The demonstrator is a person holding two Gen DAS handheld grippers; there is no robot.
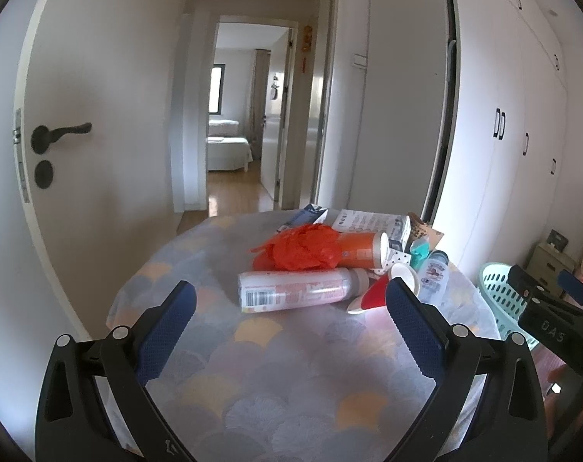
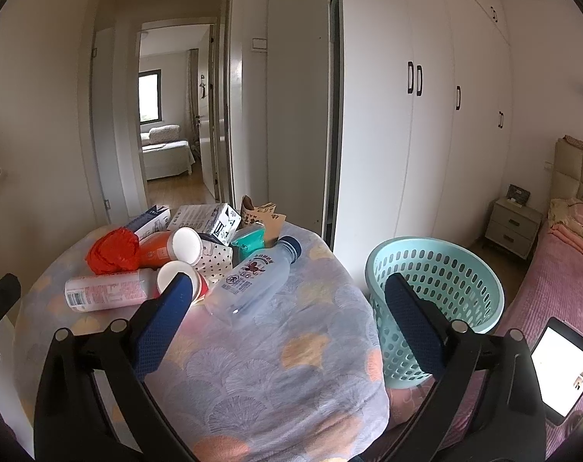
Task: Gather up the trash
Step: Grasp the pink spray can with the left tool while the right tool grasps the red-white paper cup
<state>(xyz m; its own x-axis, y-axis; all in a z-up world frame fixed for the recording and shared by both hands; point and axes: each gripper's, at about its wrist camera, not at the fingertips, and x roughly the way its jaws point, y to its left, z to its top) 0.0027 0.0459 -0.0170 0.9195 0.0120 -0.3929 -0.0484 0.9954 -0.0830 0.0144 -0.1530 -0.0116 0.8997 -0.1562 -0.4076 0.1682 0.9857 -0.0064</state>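
Both the left gripper [image 1: 291, 304] and right gripper [image 2: 287, 296] are wide and empty, trash [image 2: 183, 254] sits piled on the table [image 2: 272, 365] beside the basket [image 2: 438, 269], and a bump could roll the bottle [image 2: 253, 281] off.

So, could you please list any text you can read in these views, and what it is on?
"DAS": on the black body of the right gripper, seen from the left wrist view.
Clear bottle label: red print, too blurred.
Pink can: barcode and print, unreadable.
Cartons: print too small.
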